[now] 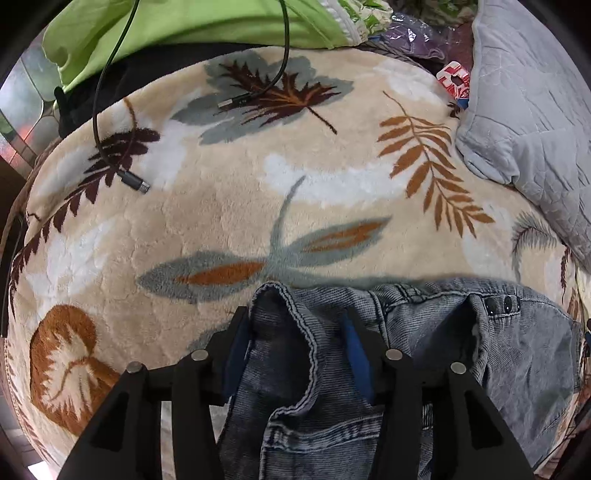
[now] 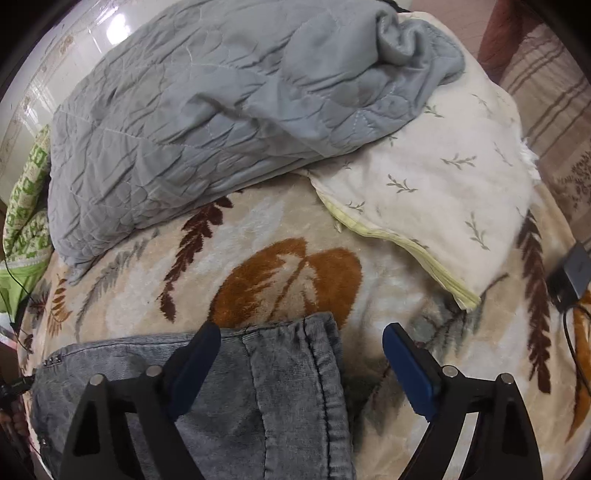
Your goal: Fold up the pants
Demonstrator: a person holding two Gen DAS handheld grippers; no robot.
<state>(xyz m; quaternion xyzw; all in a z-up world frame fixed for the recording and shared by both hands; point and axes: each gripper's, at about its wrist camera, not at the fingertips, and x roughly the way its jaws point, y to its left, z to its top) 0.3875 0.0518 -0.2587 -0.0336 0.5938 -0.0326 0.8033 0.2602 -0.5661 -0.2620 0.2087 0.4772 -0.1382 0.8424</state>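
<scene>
A plush beige blanket [image 1: 229,221] printed with brown, rust and grey leaves covers the bed, its pile thick and slightly matted.

On it lie the pants [image 1: 517,369], grey-blue washed denim with a fine ribbed weave, heavy stitched seams and a patch pocket low in the left wrist view. Three dark rivets sit in a row near the top edge of the cloth. The pants lie at the near edge of the blanket in both views, spread flat apart from one raised fold.

The left gripper [image 1: 295,343] points steeply down at that fold. A hemmed edge of denim stands up in a peak between its blue-padded black fingers [image 1: 352,350]. The jaws are half closed around the peak; the right pad looks to be against the cloth, but I cannot tell whether both pads press it.

The right gripper [image 2: 301,358] also tilts downward, over another hemmed end of the pants [image 2: 291,387]. Its jaws stand wide: the left finger is over the denim, the right finger is over bare blanket, and nothing is clamped.

Beyond the pants, a quilted grey comforter [image 2: 184,122] is heaped in crumpled folds, partly over a cream pillow [image 2: 436,184] with small sprig prints. Two black cables [image 1: 98,110] trail loose across the blanket, below a lime-green cloth [image 1: 184,26].
</scene>
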